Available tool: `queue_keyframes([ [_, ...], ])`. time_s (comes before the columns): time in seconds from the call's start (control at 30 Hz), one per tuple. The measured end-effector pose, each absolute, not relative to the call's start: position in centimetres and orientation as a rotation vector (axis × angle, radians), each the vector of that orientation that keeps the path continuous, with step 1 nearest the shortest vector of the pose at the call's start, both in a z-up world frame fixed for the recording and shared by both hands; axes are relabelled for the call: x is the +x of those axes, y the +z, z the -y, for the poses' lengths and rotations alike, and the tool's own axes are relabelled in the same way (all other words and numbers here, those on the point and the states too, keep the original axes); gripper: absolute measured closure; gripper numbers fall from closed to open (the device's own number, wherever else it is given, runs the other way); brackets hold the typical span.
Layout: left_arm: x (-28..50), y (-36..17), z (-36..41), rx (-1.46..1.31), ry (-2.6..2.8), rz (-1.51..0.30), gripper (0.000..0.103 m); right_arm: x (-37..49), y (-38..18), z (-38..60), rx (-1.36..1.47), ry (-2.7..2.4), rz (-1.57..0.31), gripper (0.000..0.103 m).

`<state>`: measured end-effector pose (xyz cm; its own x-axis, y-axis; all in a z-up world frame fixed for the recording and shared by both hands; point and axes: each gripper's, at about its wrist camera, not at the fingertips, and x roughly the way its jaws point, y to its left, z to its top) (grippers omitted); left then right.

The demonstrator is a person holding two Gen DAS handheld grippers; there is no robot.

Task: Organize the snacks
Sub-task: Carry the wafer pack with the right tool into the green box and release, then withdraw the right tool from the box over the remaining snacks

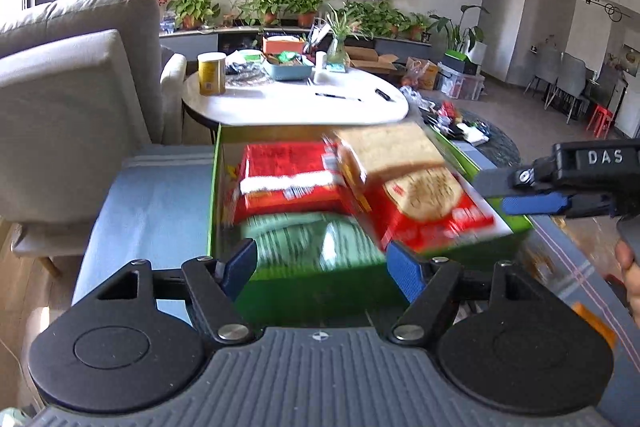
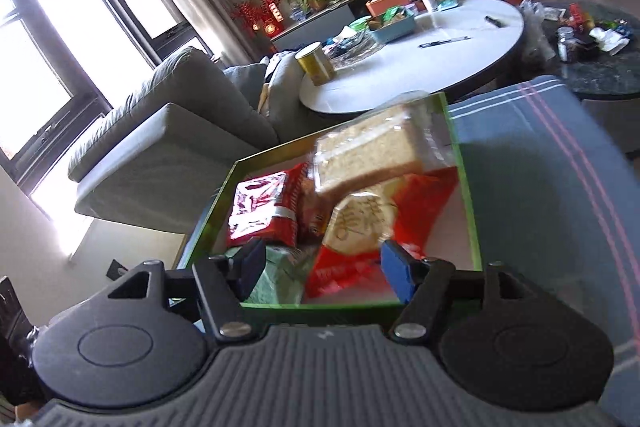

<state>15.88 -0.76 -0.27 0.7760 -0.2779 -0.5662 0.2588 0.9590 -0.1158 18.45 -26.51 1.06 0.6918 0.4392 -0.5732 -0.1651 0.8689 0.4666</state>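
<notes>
A green box [image 1: 320, 291] stands on a blue-grey cloth and holds several snacks: a red packet [image 1: 288, 183], a green packet [image 1: 308, 239], a red biscuit box [image 1: 432, 207] and a clear-wrapped brown bread pack [image 1: 388, 147] lying tilted on top. My left gripper [image 1: 322, 267] is open and empty at the box's near wall. My right gripper [image 2: 320, 267] is open and empty above the box's near edge [image 2: 320, 305]; it also shows in the left wrist view [image 1: 520, 203] at the right. The right wrist view shows the bread pack [image 2: 372, 151], red packet [image 2: 264, 207] and biscuit box [image 2: 360, 227].
A grey sofa [image 1: 68, 99] stands at the left. A white round table [image 1: 296, 99] behind the box carries a yellow can [image 1: 212, 73], a blue tray and pens. A dark low table [image 2: 600, 67] with clutter is at the right. Plants and a TV line the back wall.
</notes>
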Motion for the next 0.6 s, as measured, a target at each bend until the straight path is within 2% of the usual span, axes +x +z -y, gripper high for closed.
queue_keyframes([
  [0.17,12.8,-1.1,1.3,-0.038,-0.317,-0.658,0.031,15.8,0.6,28.2,0.418,0.327,-0.737,0.024],
  [0.6,6.3,-2.3,2.4,-0.006,-0.364,-0.705,0.030,10.2,-1.1,26.8,0.380,0.386,-0.747,0.023],
])
